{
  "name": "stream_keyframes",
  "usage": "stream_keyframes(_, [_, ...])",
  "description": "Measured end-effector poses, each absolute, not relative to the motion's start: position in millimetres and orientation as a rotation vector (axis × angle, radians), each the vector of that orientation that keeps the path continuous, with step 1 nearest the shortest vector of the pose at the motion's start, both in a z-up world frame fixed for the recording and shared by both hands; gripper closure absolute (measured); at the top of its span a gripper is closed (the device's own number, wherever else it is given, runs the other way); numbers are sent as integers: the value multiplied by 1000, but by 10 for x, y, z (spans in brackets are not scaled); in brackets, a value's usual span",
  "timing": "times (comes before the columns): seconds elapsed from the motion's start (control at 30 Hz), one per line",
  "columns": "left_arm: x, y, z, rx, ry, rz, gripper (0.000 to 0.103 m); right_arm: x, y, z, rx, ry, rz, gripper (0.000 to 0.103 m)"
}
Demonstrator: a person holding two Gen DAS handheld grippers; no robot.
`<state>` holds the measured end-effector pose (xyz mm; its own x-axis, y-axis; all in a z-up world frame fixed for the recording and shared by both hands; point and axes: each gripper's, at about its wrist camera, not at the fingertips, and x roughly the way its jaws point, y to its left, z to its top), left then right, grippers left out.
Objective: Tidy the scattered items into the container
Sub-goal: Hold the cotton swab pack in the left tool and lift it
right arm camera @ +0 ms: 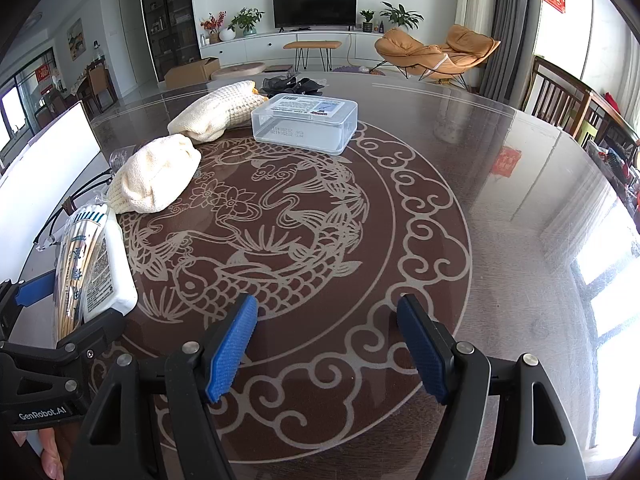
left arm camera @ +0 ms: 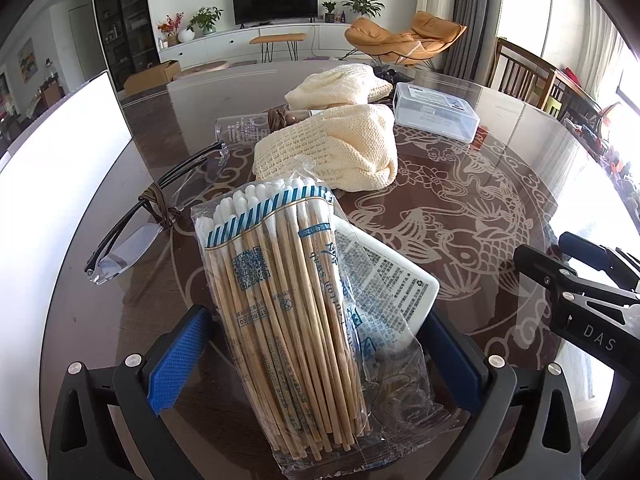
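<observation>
Swab packet (left arm camera: 288, 300) between left gripper (left arm camera: 316, 356) pads, right gripper (right arm camera: 328, 350) spread, empty

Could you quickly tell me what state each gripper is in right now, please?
Left gripper: open around the pack of cotton swabs and white bottle, not clamped.
Right gripper: open, empty.

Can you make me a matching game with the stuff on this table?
Things:
1. cotton swabs
2. glasses
3. plastic box
4. right gripper

Clues:
A. open, holding nothing
B. between the left gripper's blue pads
C. clear, lid shut, far across the table
D. brown cord wrapped round them

Pairs: 1-B, 2-D, 3-C, 4-A
</observation>
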<state>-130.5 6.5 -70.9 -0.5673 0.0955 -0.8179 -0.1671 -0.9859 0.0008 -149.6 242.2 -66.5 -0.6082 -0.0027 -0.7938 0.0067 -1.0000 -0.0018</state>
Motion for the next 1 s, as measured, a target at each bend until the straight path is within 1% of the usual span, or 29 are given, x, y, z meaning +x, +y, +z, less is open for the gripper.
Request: stream_keyframes(1.0, [-1288,33,-710,-1378,110,2665,0,-1502,2420,-664,1388,7,-2812,29])
